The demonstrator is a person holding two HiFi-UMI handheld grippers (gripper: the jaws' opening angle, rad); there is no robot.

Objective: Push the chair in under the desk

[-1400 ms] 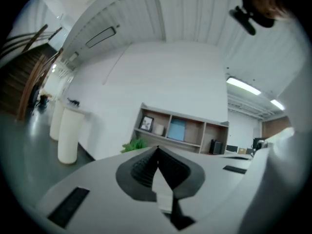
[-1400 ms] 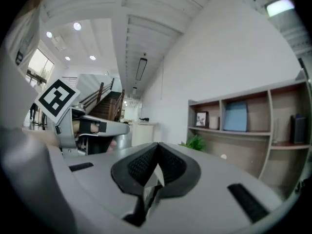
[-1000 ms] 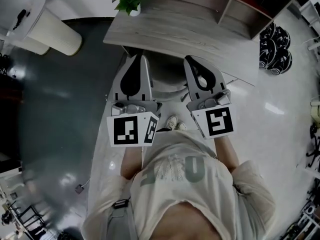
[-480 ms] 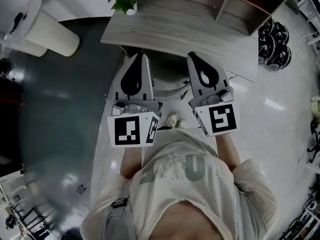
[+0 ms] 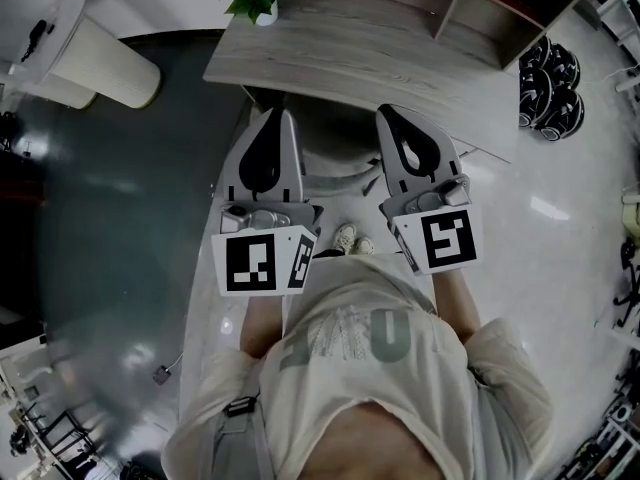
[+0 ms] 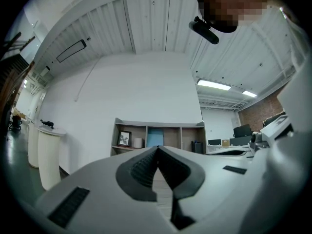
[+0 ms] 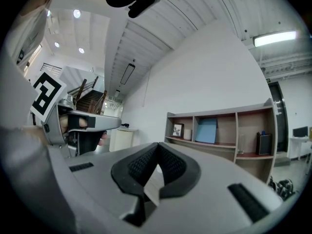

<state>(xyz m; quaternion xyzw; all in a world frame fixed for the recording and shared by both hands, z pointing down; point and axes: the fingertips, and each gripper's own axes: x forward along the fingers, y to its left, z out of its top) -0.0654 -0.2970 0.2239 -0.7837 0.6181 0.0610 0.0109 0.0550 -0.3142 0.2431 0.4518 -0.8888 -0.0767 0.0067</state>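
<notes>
a pale wood desk (image 5: 380, 58) stands on a glossy floor (image 5: 110, 218), dark at left, white at right; the grey chair (image 5: 335, 163) sits partly under its near edge, between the left gripper (image 5: 283, 118) and right gripper (image 5: 388, 113), both closed on nothing. a white cylinder (image 5: 95, 58) stands left of the desk, dark round items (image 5: 548, 88) right. the desk's shelf unit (image 7: 237, 133) holds a framed picture (image 7: 178, 129) and a blue panel (image 7: 206, 129) in neighbouring compartments.

The grey, two-jaw left gripper (image 5: 283, 118) points forward, its jaws closed tight with nothing between them. The matching grey right gripper (image 5: 388, 116) is beside it, roughly parallel, jaws likewise closed and empty.
</notes>
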